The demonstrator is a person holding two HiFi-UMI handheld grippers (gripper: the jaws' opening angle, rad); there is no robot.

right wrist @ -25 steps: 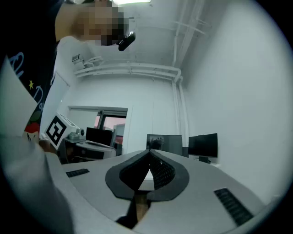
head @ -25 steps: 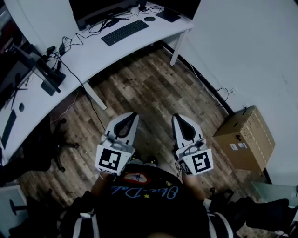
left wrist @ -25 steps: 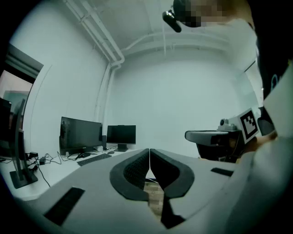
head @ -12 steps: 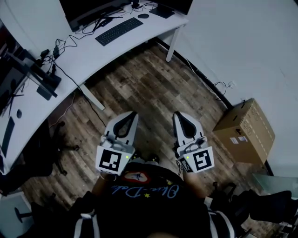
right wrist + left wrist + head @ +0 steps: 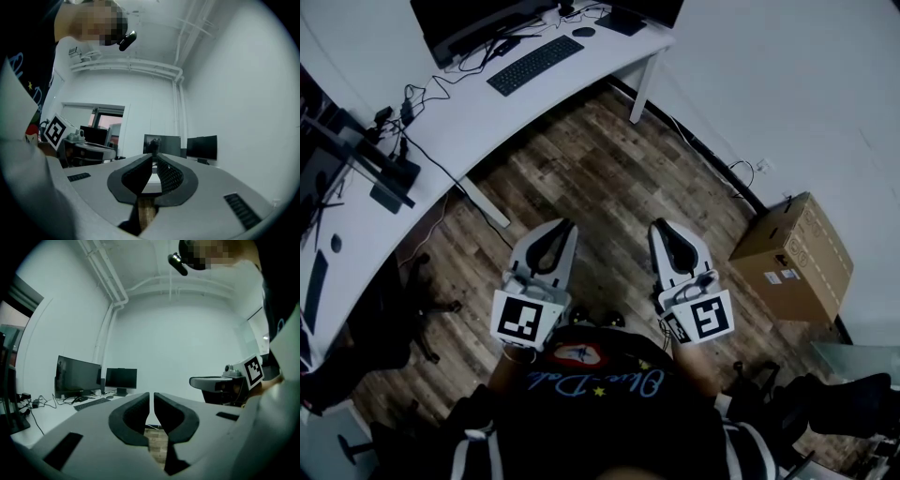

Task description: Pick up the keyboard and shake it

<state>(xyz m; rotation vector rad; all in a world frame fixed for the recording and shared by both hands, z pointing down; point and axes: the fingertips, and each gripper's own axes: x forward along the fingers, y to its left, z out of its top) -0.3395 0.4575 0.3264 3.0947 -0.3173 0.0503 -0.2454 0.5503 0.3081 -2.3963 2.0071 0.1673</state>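
A white desk (image 5: 478,117) curves from 9 to 12 o'clock. The black keyboard (image 5: 534,64) lies on it at 11 o'clock, in front of a dark monitor (image 5: 473,17) and well apart from both tools. Over the wooden floor (image 5: 600,159) near centre, the left gripper (image 5: 562,225) is held with jaws closed on nothing. At its 3 o'clock, the right gripper (image 5: 662,226) is likewise closed and empty. A cardboard box (image 5: 792,262) stands at 3 o'clock.
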